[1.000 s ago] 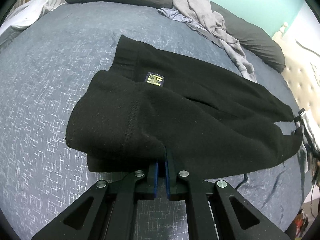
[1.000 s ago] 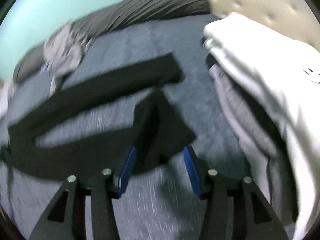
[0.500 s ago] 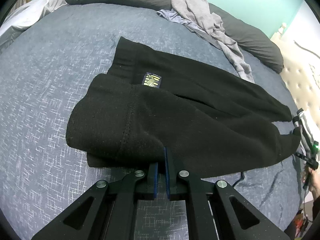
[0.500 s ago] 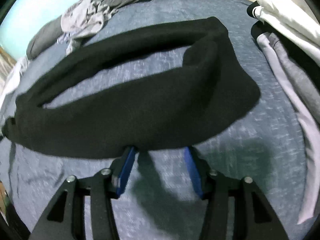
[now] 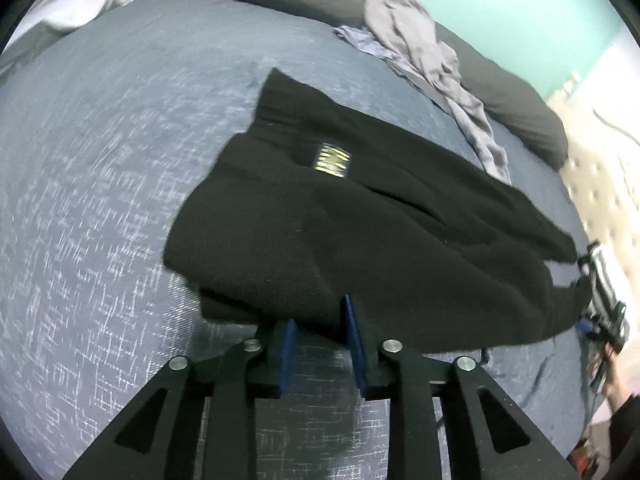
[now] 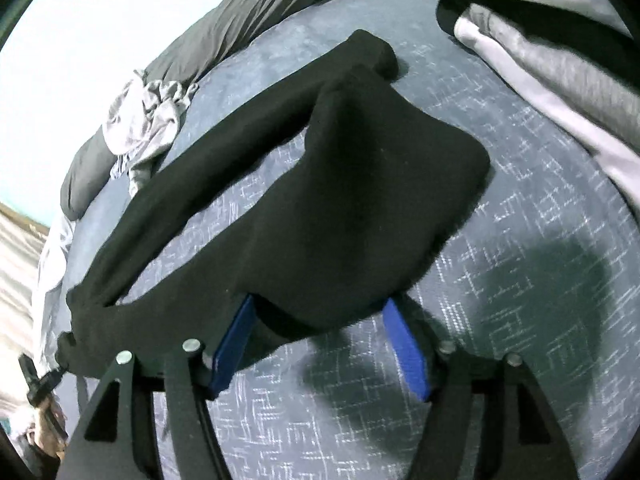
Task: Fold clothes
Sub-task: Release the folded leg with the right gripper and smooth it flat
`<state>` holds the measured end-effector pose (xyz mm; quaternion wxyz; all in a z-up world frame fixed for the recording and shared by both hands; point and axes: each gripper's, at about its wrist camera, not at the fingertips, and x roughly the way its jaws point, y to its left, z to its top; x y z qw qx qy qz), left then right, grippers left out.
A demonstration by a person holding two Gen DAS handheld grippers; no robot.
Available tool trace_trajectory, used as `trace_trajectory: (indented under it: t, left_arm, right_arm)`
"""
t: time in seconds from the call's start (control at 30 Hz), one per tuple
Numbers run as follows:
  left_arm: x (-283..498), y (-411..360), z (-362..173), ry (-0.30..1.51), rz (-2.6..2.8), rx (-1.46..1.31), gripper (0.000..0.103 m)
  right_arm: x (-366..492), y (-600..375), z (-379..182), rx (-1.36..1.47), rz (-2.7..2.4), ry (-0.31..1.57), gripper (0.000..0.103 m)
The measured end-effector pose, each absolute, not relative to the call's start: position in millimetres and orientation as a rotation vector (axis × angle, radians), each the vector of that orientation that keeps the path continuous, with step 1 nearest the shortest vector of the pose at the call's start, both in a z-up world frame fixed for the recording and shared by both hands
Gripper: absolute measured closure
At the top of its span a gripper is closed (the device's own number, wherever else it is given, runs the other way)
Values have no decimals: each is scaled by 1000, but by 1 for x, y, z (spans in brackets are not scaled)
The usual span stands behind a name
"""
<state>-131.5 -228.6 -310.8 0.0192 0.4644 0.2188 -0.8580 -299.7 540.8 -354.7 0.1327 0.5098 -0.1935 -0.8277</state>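
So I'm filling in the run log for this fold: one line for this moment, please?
step: fold laid down | black pants: on bed | left gripper: opening, cloth edge between pads | right gripper: opening, cloth between pads

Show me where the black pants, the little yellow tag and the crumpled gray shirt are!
black pants [image 5: 400,248], left wrist view, middle of the folded fabric.
yellow tag [image 5: 333,160], left wrist view, centre of the label.
gray shirt [image 5: 416,40], left wrist view, bunched upper part.
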Motion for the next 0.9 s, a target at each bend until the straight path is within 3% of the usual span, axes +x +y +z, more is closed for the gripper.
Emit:
trace_trajectory:
  t: [0.23,0.27,0.47,0.53,0.6,0.67,0.9]
  left_arm:
    - [-119,-258,-316,904,-2575,1298,64]
    - [-117,-261,-316,935,-2561,1272,60]
    - [-125,-265,-316,953,-2570,1238,60]
    - [-128,-265,-314,945,-2580,1235,64]
    - [-129,-263,-311,927,-2597,1247,80]
    - [-128,-261,-308,911,-2612,1257,86]
    - [-106,-257,-268,855,-2680,1204,91]
  right_arm:
    - [-303,534,-353,1440,-2423,-594,39]
    - [-303,532,-352,1435,-2419,-590,45]
    - [-304,523,-349,1412,-2401,-567,71]
    - [-304,524,-348,1397,-2399,-581,80]
    - [-302,524,-343,1381,-2412,-564,91]
    - [-301,524,-339,1364,-2424,-548,94]
    - [-284,525,-302,1296,-2453,-528,95]
